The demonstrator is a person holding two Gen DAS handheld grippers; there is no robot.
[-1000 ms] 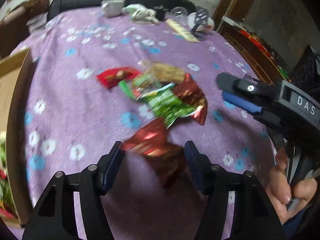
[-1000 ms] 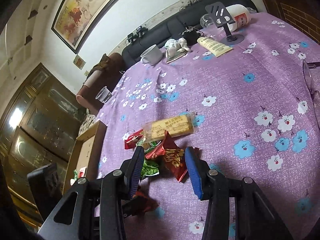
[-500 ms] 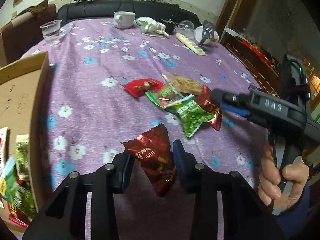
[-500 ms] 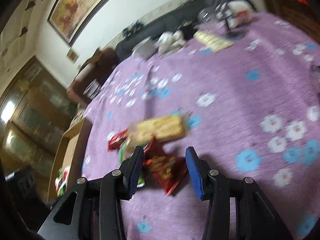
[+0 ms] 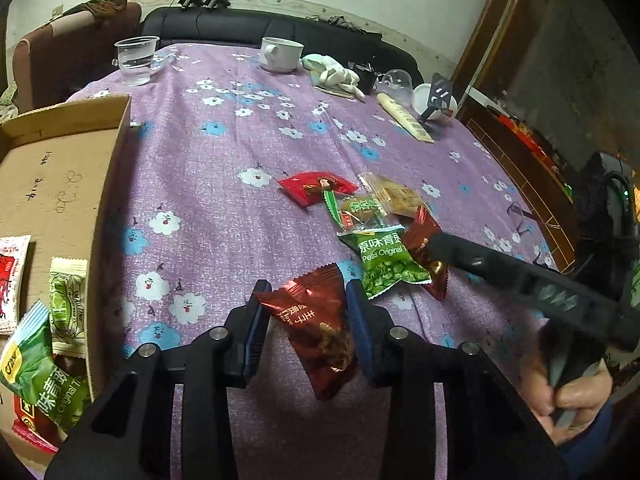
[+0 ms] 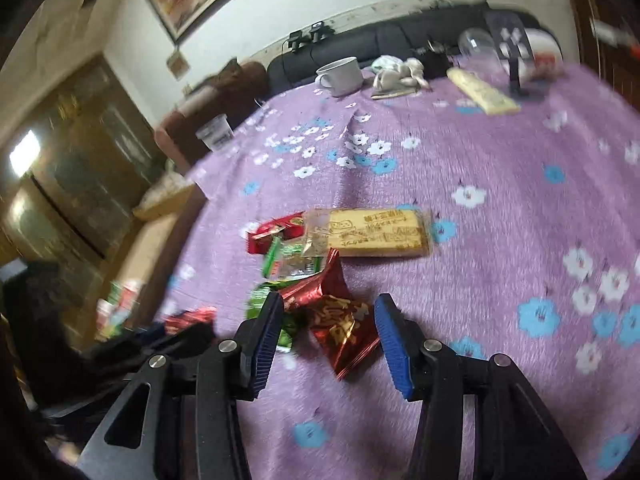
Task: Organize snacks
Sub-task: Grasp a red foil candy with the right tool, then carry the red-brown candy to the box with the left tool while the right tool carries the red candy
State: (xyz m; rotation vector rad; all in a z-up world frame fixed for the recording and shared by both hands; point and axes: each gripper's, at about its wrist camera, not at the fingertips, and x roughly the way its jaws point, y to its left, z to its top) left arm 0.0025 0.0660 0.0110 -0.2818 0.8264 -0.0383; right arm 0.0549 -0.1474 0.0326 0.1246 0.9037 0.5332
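Left tongs (image 5: 306, 316) tight on dark-red snack packet (image 5: 316, 328).

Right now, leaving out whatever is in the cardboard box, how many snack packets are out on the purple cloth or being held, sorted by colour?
Red: 3 (bright red packet, dark red foil packet, dark red packet held in the left hand-held gripper)
Green: 2 (peas packet, small green packet)
Clear, with a tan biscuit: 1 (biscuit packet)
Total: 6

Purple tablecloth (image 5: 224, 200) with white and blue flowers; dark red packet (image 5: 316, 328); green pea packet (image 5: 384, 260); brown cardboard box (image 5: 52, 176).
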